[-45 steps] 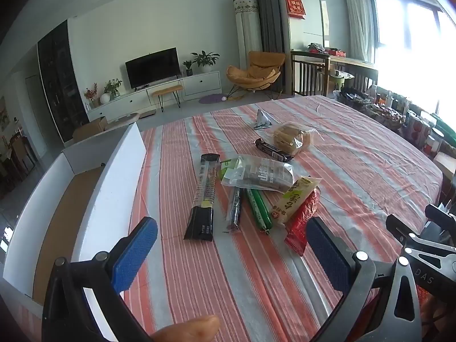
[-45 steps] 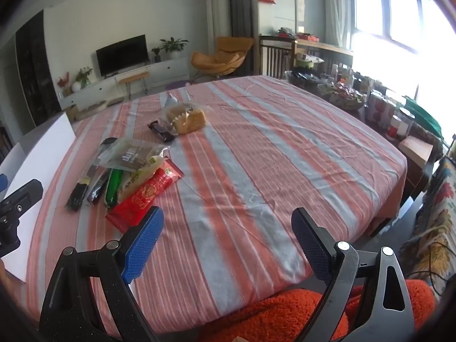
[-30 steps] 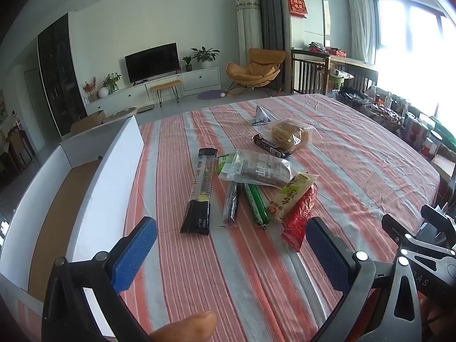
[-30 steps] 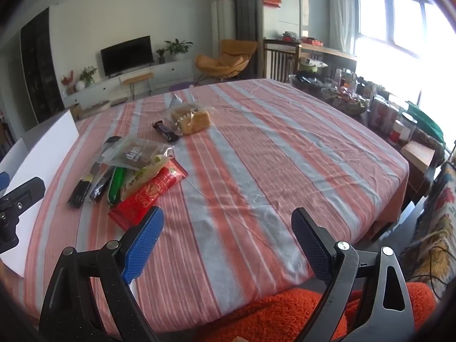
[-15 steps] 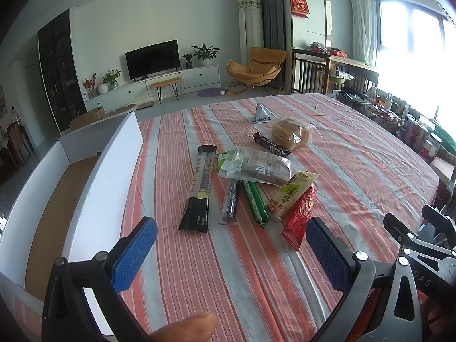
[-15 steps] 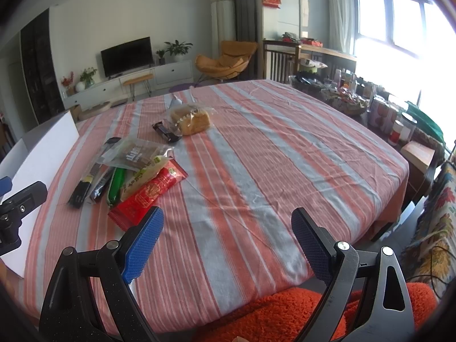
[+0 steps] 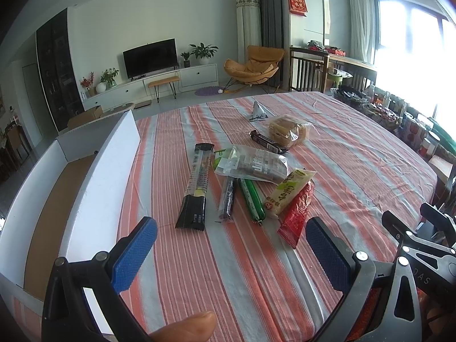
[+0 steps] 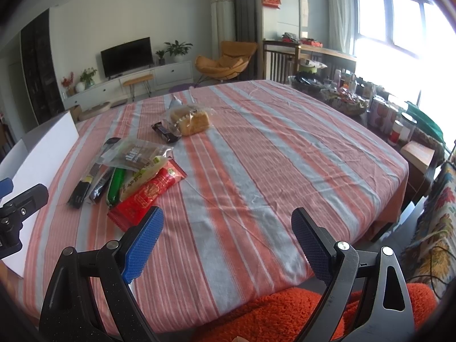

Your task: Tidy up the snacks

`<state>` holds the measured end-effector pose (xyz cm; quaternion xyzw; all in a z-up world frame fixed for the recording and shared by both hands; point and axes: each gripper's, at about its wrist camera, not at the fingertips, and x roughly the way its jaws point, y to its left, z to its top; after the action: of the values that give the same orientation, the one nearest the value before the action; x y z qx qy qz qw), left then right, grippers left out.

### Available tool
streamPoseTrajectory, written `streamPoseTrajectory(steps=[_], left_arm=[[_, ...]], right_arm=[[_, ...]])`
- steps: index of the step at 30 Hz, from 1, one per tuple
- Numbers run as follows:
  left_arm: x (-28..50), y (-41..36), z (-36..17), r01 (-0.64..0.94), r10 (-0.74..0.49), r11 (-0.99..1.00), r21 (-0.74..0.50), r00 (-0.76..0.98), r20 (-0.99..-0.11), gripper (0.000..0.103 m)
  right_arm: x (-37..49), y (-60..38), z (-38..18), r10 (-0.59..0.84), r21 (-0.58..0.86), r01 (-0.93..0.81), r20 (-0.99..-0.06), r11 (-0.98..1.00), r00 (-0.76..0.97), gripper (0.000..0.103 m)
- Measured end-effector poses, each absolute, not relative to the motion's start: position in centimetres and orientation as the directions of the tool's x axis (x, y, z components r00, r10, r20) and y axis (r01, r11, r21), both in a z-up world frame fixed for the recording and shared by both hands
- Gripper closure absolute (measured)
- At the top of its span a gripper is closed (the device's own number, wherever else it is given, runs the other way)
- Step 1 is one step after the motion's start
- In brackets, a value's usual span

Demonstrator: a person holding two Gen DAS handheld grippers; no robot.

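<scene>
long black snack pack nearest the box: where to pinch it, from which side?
Pinch the long black snack pack across its narrow width at the near, darker end, coming straight down with the left hand-held gripper, whose jaws are open. It lies flat on the striped tablecloth, lengthwise away from the camera, with bare cloth on both long edges, apart from the thin dark stick.

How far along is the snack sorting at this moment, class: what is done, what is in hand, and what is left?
Done: nothing visible; the white box shows only its bare brown floor. In hand: nothing; the left gripper and right gripper are both open and hold nothing, above the striped tablecloth. Left: every snack, including the black packet, green stick, red packet and bagged bread.
</scene>
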<state>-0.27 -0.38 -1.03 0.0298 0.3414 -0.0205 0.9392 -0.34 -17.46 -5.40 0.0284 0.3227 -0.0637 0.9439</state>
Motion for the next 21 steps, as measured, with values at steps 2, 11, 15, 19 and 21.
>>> streamPoseTrajectory(steps=[2,11,15,19,21], left_arm=[[-0.29,-0.44,-1.03,0.06,-0.019,0.997,0.041,0.766,-0.643,0.0],[-0.33,-0.53,-1.07,0.06,-0.021,0.997,0.038,0.763,-0.646,0.0],[-0.32,-0.52,-1.06,0.06,-0.02,0.997,0.039,0.764,-0.645,0.0],[-0.31,-0.51,-1.05,0.059,-0.021,0.997,0.039,0.764,-0.645,0.0],[-0.36,-0.52,-1.07,0.059,-0.021,0.998,0.037,0.763,-0.646,0.0]], right_arm=[[-0.31,-17.48,-5.36,-0.102,0.012,0.138,-0.613,0.99,0.784,0.01],[-0.42,-17.57,-5.23,-0.101,0.01,0.134,-0.609,0.991,0.787,0.01],[-0.42,-17.56,-5.19,-0.101,0.011,0.136,-0.608,0.991,0.788,0.01],[-0.43,-17.51,-5.19,-0.102,0.01,0.136,-0.607,0.991,0.788,0.01],[-0.46,-17.52,-5.18,-0.102,0.01,0.135,-0.607,0.991,0.788,0.01]])
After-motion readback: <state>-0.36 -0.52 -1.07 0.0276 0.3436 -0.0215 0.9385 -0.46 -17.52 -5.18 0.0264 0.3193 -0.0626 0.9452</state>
